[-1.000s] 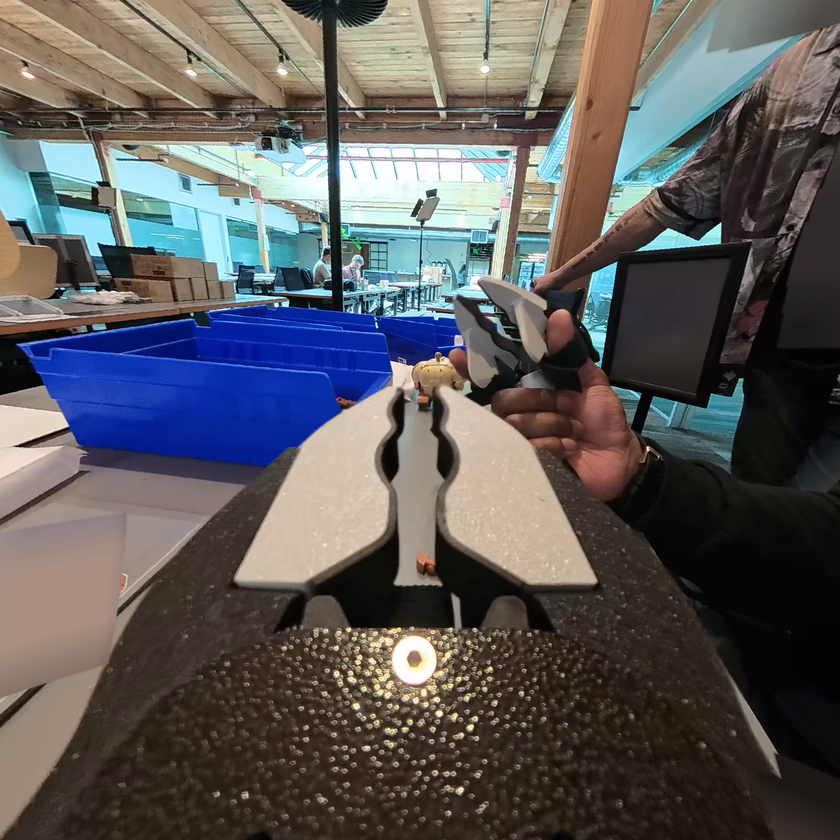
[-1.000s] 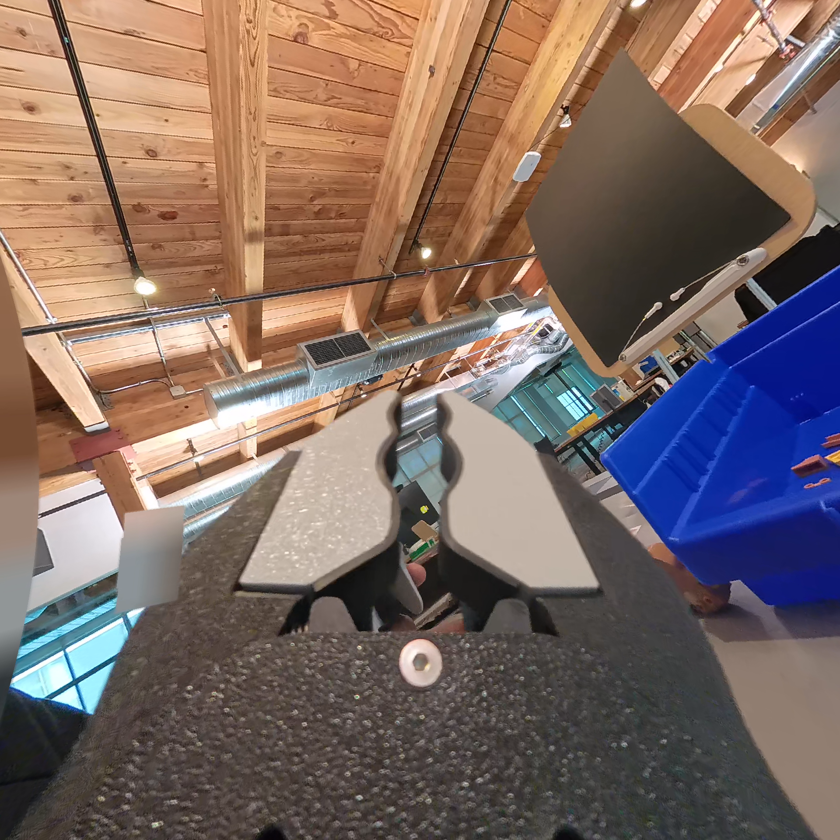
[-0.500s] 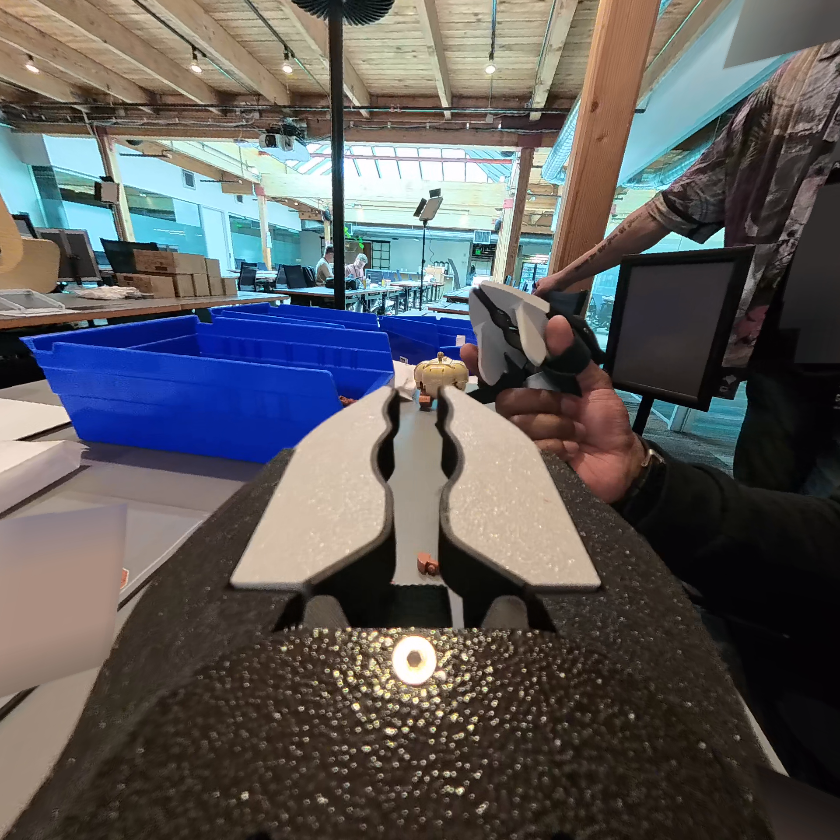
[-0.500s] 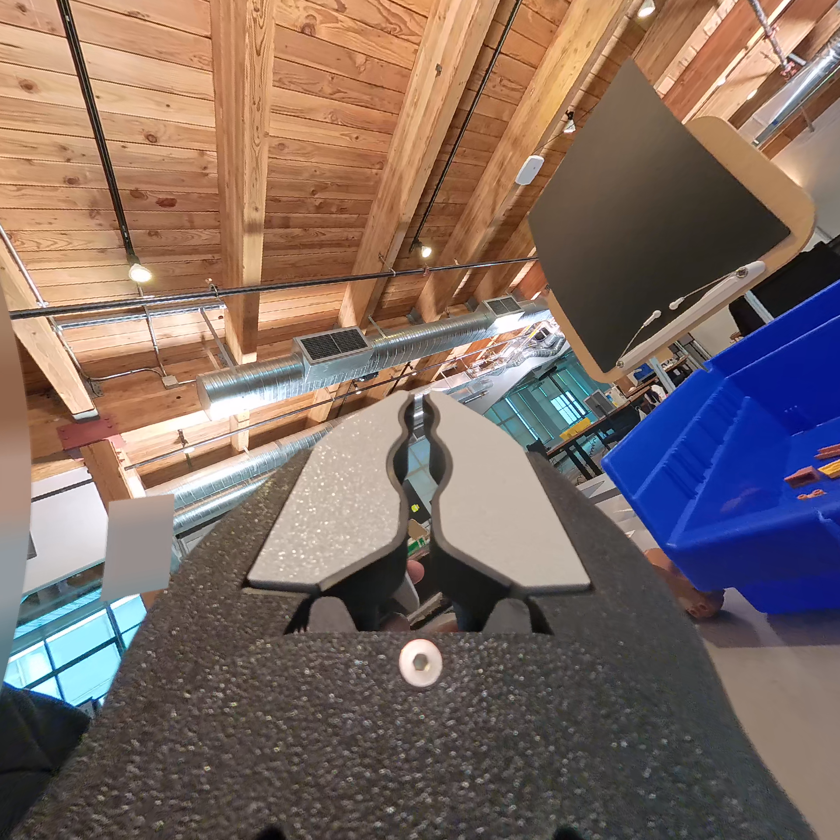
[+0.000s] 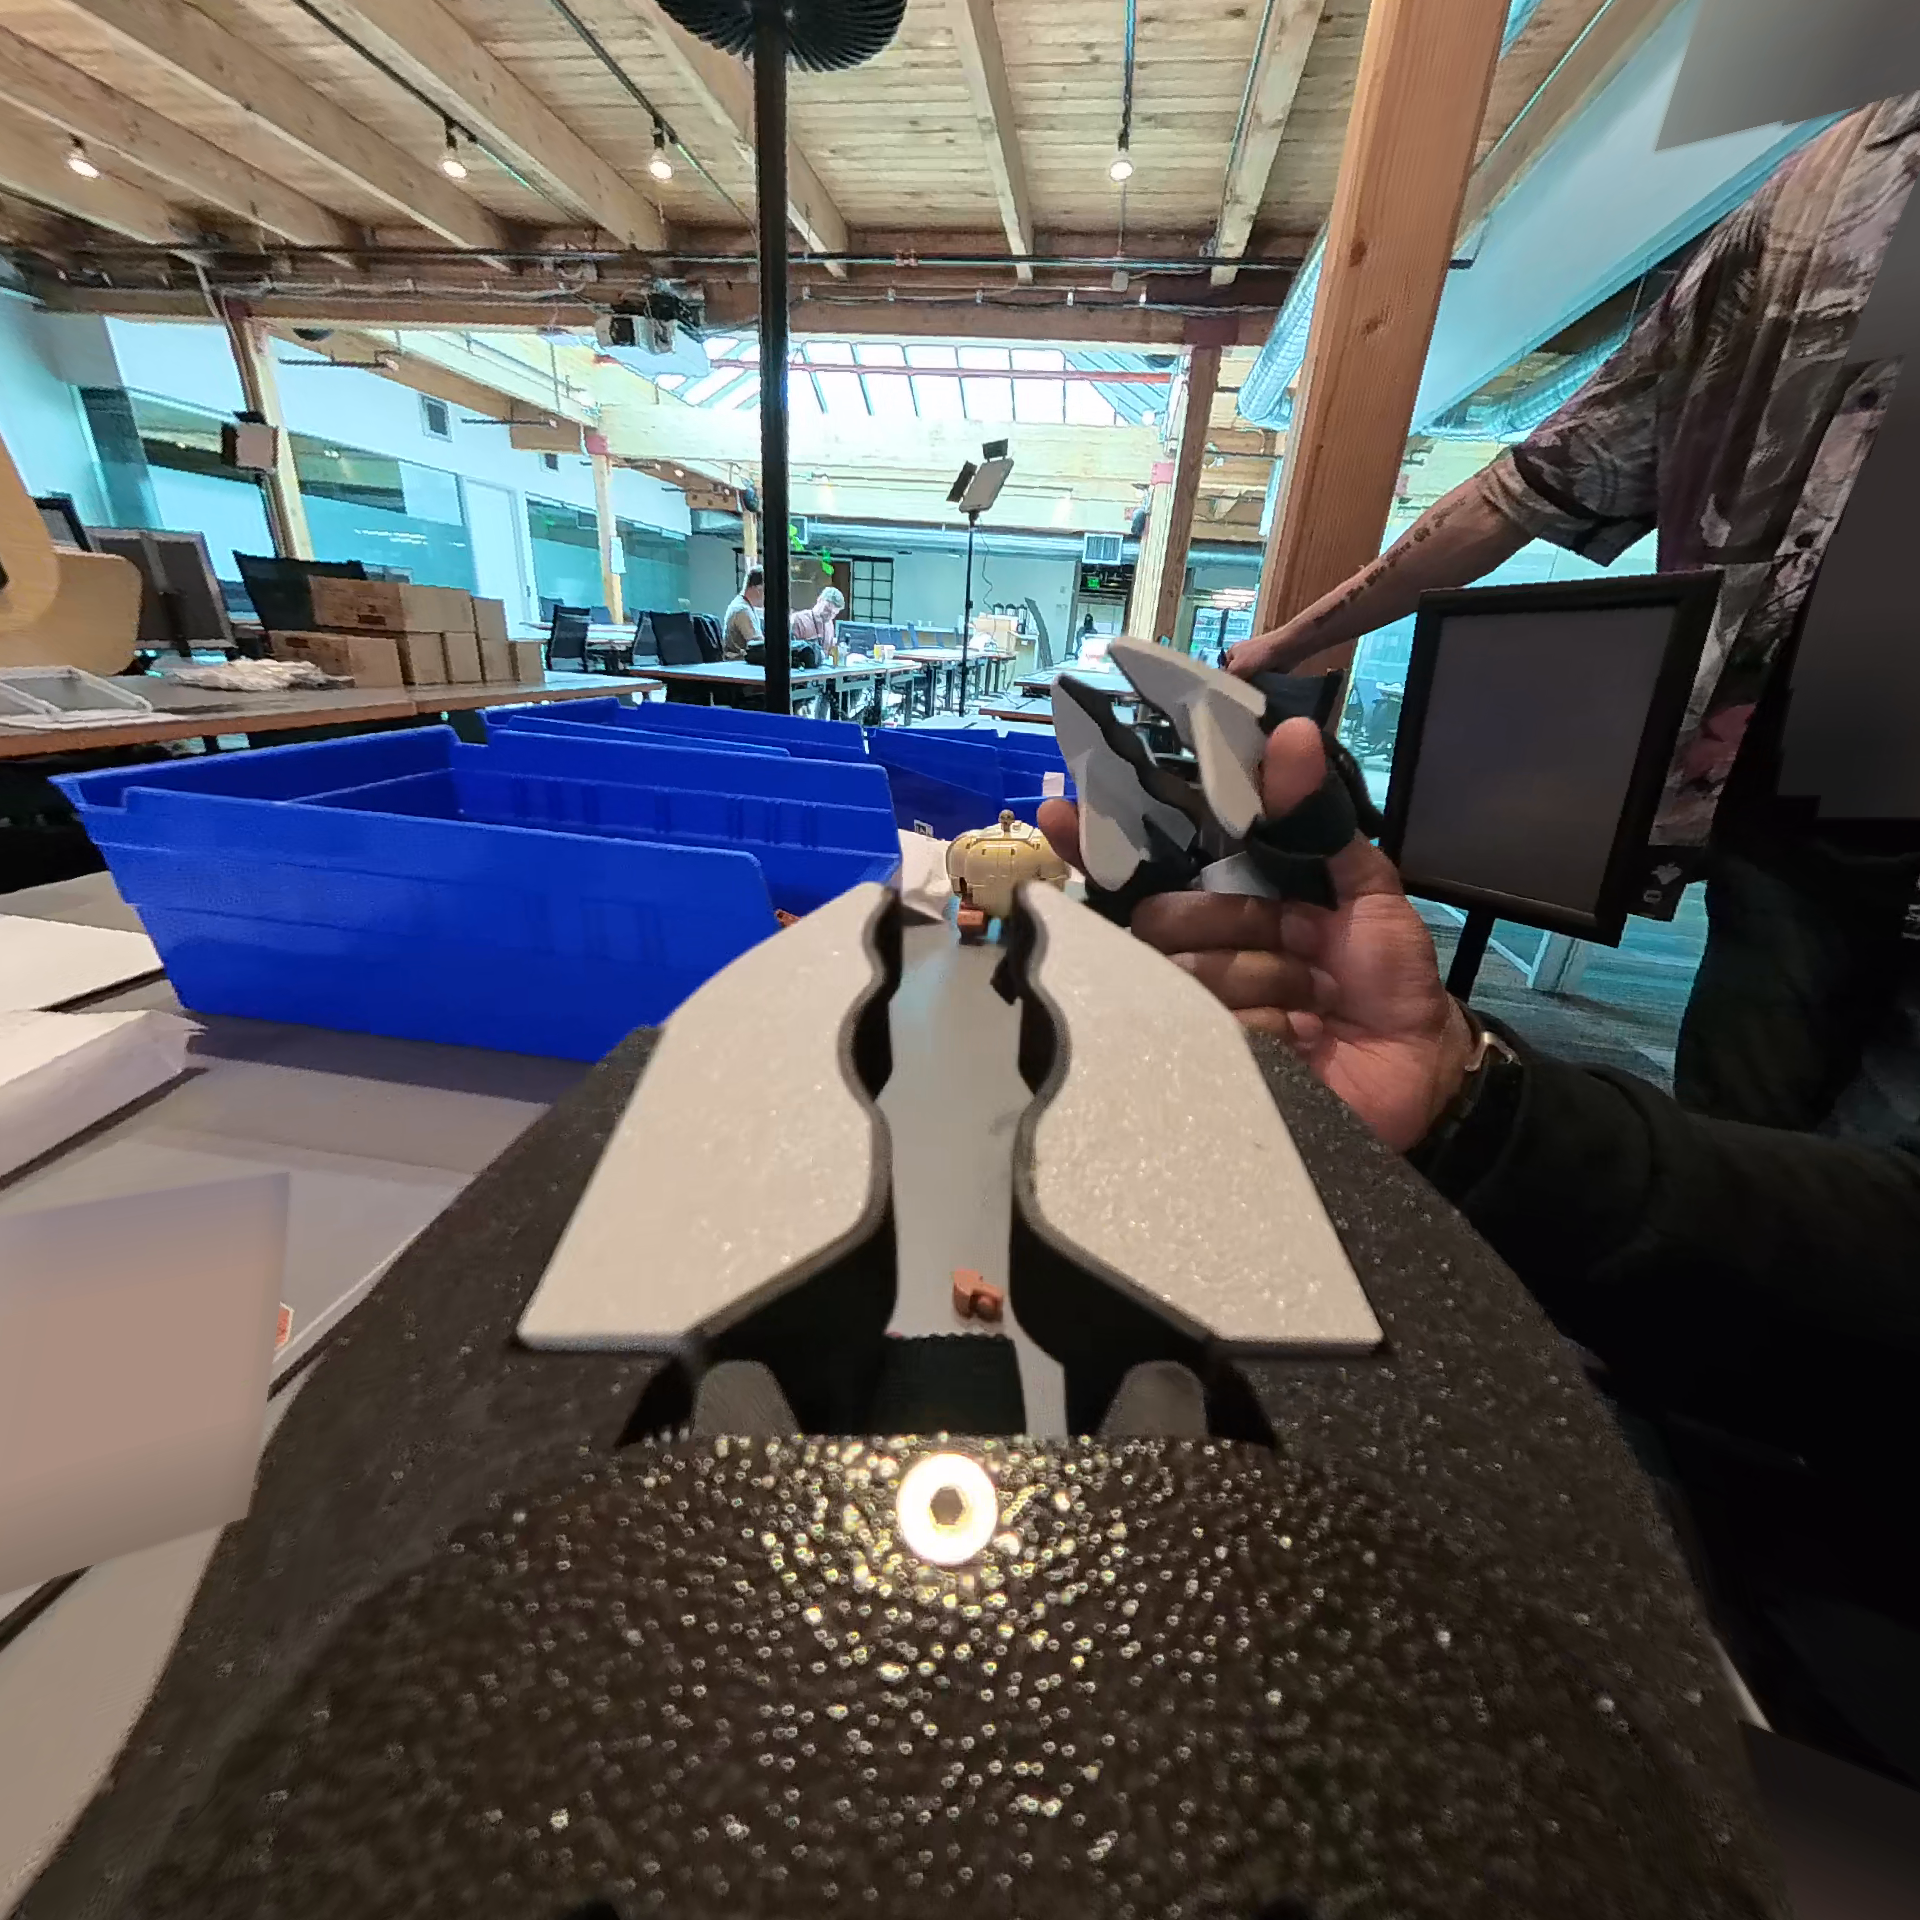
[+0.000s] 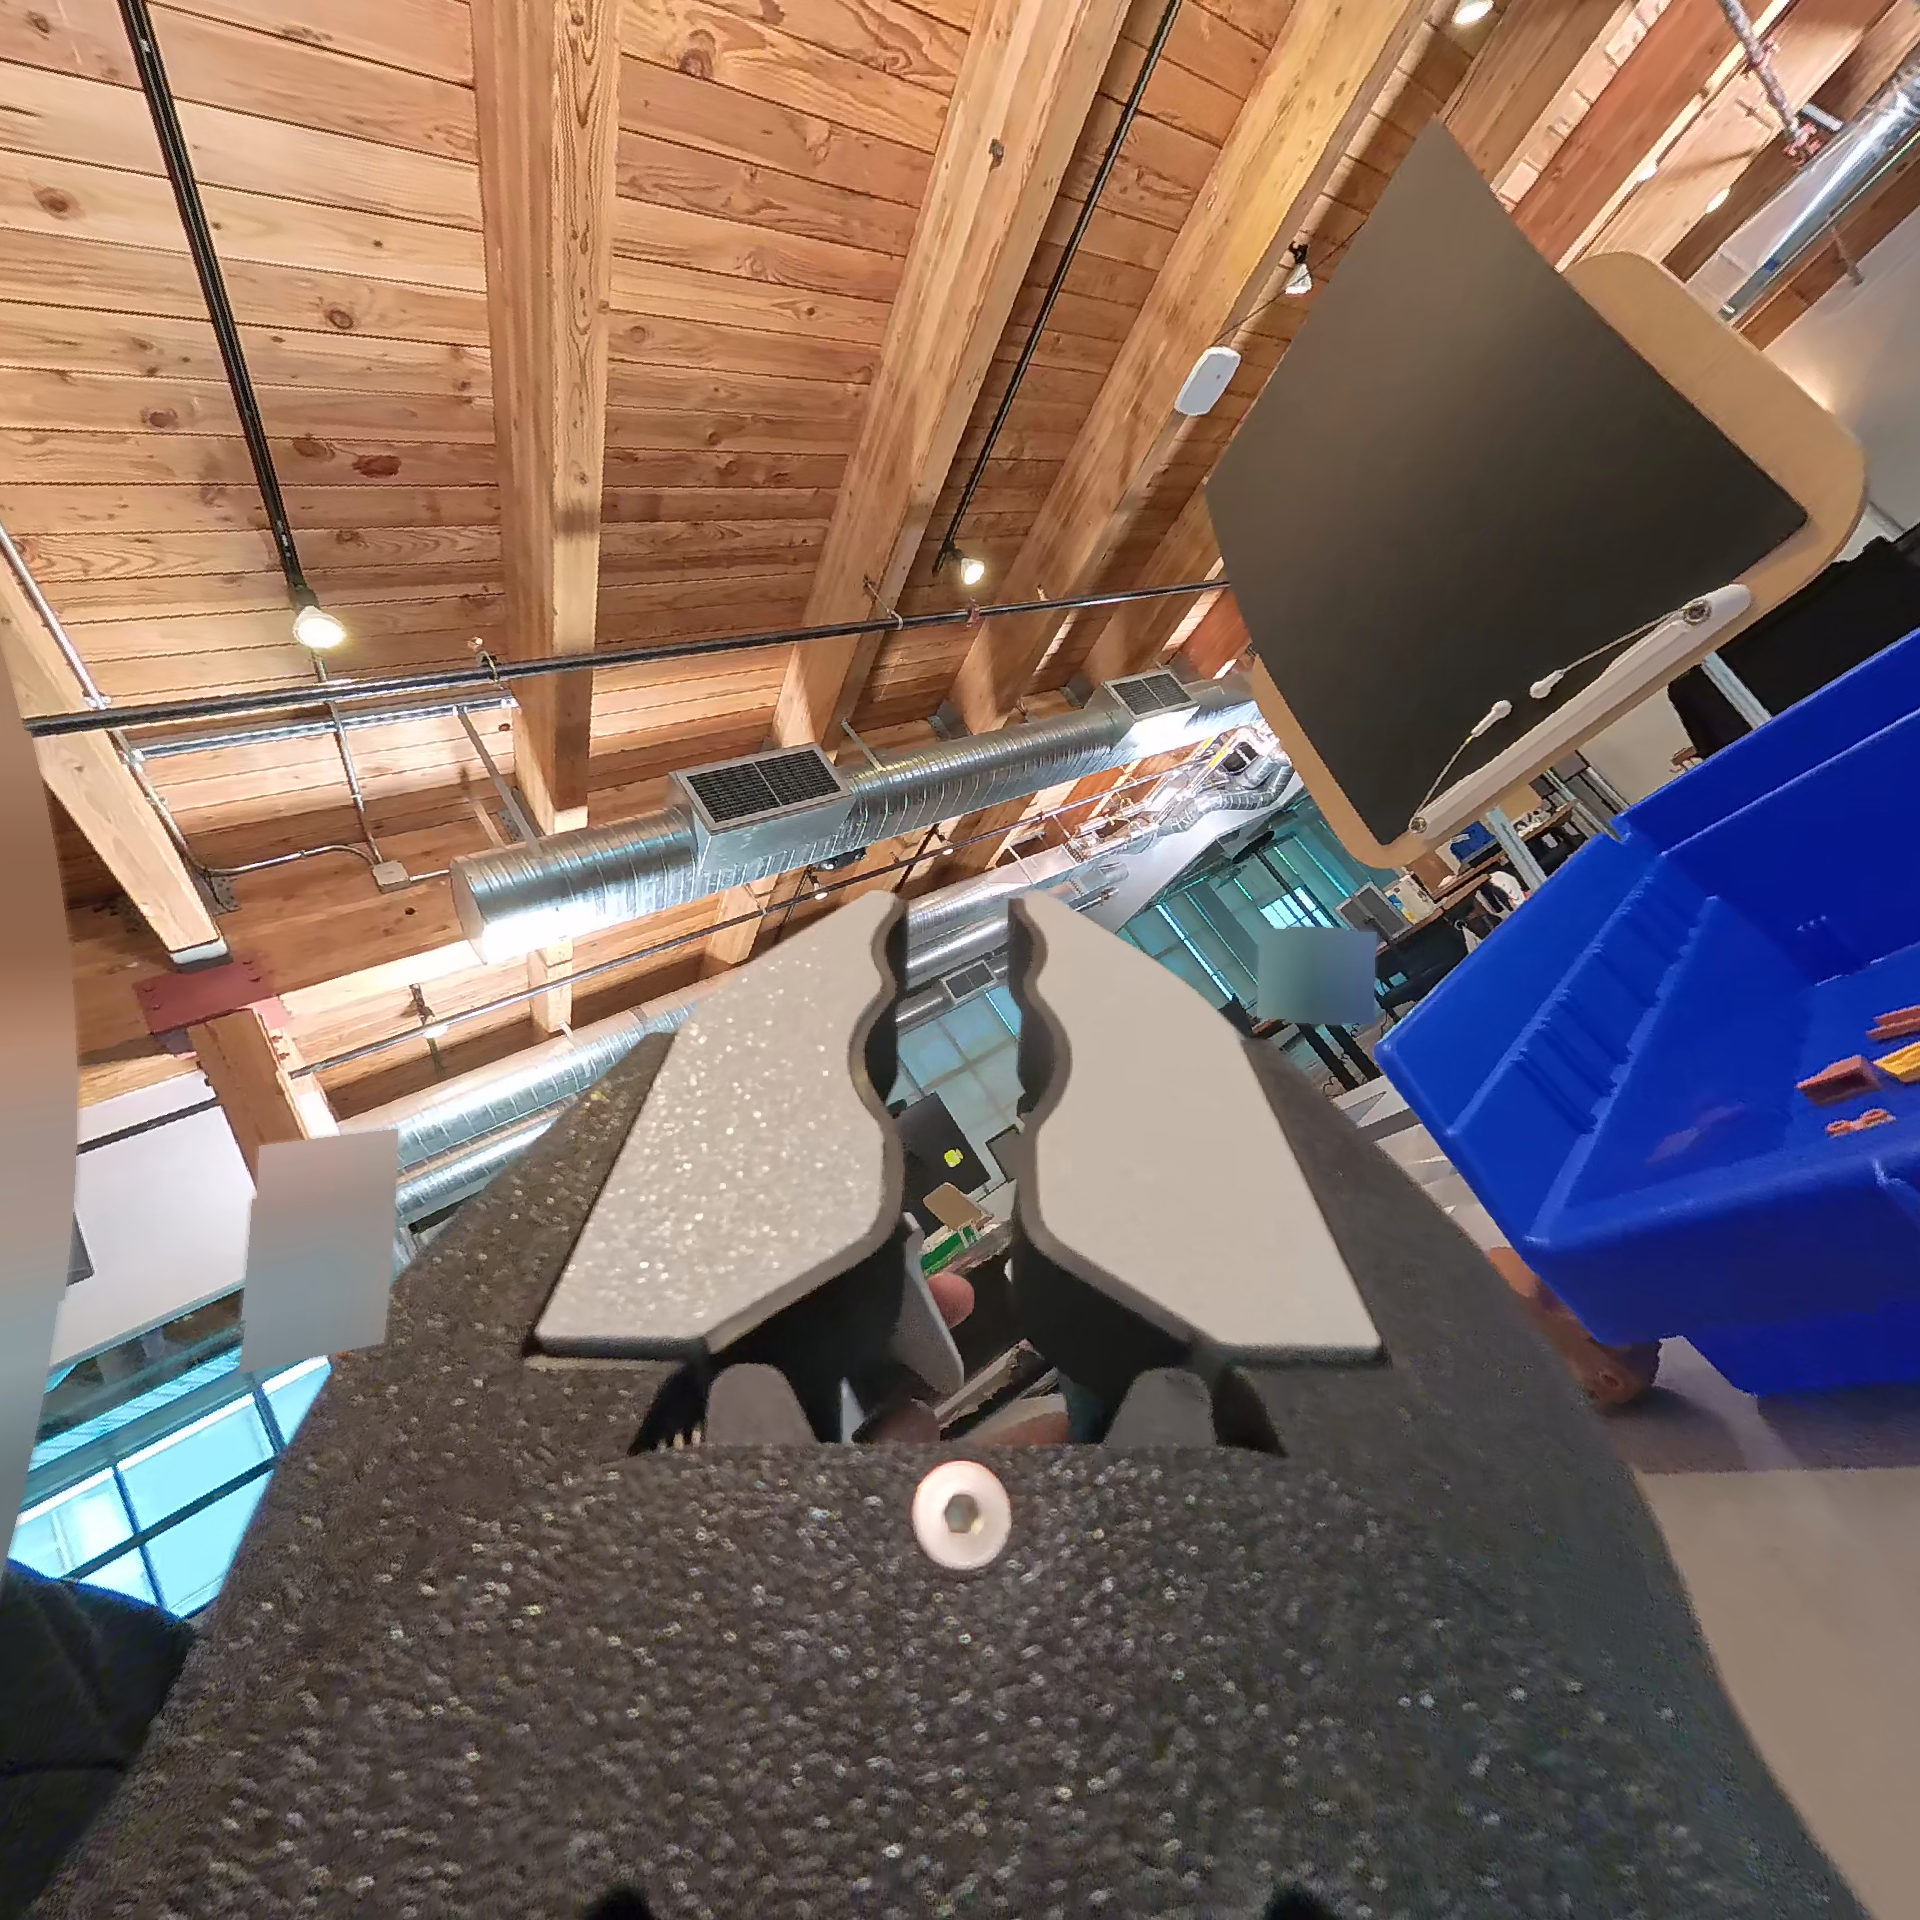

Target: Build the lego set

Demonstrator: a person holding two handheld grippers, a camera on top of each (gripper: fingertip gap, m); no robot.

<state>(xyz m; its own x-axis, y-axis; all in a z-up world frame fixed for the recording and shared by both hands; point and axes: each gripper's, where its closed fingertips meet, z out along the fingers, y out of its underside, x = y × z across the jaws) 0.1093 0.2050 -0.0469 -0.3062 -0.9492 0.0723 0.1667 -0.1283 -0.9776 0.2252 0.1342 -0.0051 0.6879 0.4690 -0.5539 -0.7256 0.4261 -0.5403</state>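
The fingers [image 5: 790,1122] of the left gripper [image 5: 951,914] are standing slightly spread over the grey tabletop [image 5: 395,1132], pinching nothing; bare surface is showing through the gap. A small brown brick piece [image 5: 975,1291] is lying on the tabletop low in that gap, untouched by the pads. Just past the fingertips, a tan rounded brick model [image 5: 1003,854] is sitting with another brown piece [image 5: 971,923] at its foot. A blue bin [image 5: 436,914] is standing to the left of it. To the right, a hand [image 5: 1309,966] is gripping the right gripper [image 5: 1153,769], raised off the tabletop and tilted upward. In its own view the right gripper [image 6: 956,914] is pointing at the wooden ceiling [image 6: 727,312], its 2 fingers [image 6: 758,1122] likewise parted with only air between them. A blue bin [image 6: 1662,1143] holding a few brown pieces [image 6: 1839,1081] is lying at its right.
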